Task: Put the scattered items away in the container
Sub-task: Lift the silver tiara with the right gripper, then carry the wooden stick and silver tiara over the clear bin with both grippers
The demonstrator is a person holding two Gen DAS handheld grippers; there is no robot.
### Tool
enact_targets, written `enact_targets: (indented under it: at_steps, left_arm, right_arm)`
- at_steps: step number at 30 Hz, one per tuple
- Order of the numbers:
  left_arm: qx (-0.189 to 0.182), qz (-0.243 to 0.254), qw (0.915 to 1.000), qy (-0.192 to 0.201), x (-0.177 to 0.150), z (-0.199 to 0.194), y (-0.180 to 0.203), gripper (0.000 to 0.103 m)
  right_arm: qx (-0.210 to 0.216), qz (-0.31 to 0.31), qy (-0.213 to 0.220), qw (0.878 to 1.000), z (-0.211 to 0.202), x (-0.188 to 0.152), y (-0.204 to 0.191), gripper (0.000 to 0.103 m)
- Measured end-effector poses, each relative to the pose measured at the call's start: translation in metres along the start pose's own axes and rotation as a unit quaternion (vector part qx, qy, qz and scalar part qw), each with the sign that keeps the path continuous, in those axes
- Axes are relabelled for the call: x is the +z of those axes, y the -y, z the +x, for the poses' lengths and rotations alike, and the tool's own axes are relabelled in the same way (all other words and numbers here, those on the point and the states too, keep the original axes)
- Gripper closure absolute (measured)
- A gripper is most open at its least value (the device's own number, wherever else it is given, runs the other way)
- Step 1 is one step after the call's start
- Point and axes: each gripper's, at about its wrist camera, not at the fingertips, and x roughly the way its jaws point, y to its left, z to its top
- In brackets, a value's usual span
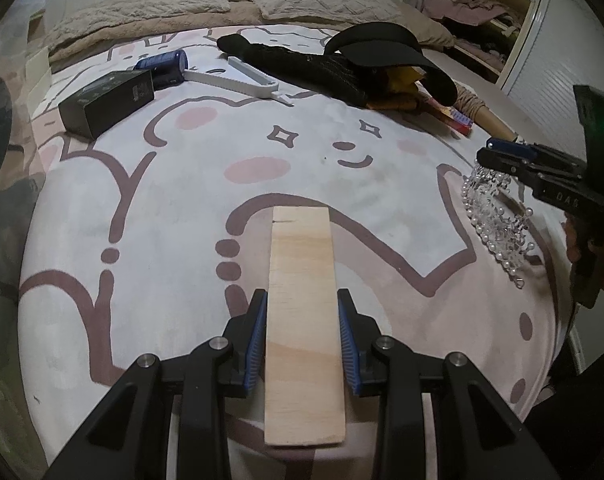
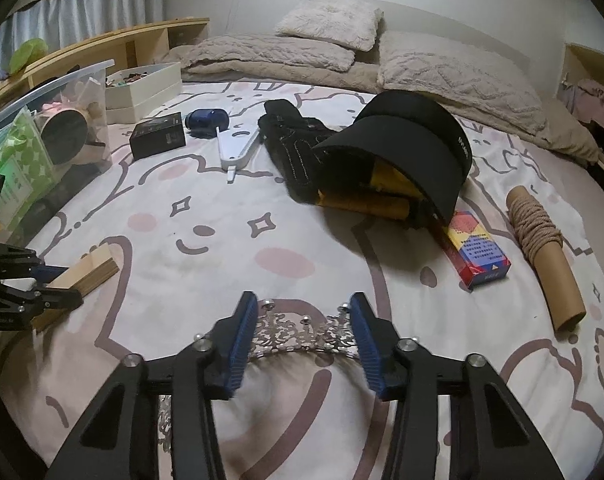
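While each gripper grips one item, two pillows point(image 2: 329, 20) lie behind.

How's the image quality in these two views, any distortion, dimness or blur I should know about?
Left wrist view: strong fisheye bending, dark corners, dim flat light; the plank in the left gripper is sharp. Right wrist view: same bending and vignette, greyish light; the tiara between the right gripper fingers looks slightly soft.

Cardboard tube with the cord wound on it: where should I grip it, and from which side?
Take the tube from above, jaws across its bare lower half. It lies flat on the bed, the cord bulks the upper half, and both flanks are free.
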Motion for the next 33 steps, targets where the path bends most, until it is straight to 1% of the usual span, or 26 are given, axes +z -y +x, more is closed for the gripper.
enact_targets:
  at_steps: [6, 12, 16, 21, 28, 33]
  left_arm:
    - [0.016, 0.020, 0.9997, -0.005, 0.005, 0.006, 0.005, 0.070]
    - [0.013, 0.011, 0.9998, 0.010, 0.008, -0.005, 0.003, 0.071]
    - [0.013, 0.000, 0.9993, 0.034, 0.015, -0.025, 0.002, 0.071]
    - [0.009, -0.009, 0.9974, 0.072, 0.025, -0.056, 0.001, 0.071]
    - [0.006, -0.016, 0.9922, 0.123, 0.034, -0.103, -0.002, 0.071]
    - [0.003, -0.032, 0.9869, 0.158, 0.038, -0.137, -0.009, 0.071]
  right_arm:
    - [0.005, 0.005, 0.006, 1.000, -0.004, 0.002, 0.000, 0.058]
    - [0.013, 0.015, 0.022, 1.000, -0.012, 0.010, 0.002, 0.058]
    - [0.025, 0.024, 0.042, 0.999, -0.021, 0.019, 0.001, 0.058]
    - [0.036, 0.019, 0.063, 0.997, -0.031, 0.030, -0.009, 0.058]
    - [0.048, 0.016, 0.106, 0.993, -0.059, 0.054, -0.021, 0.058]
    - [0.053, 0.022, 0.137, 0.989, -0.083, 0.072, -0.029, 0.058]
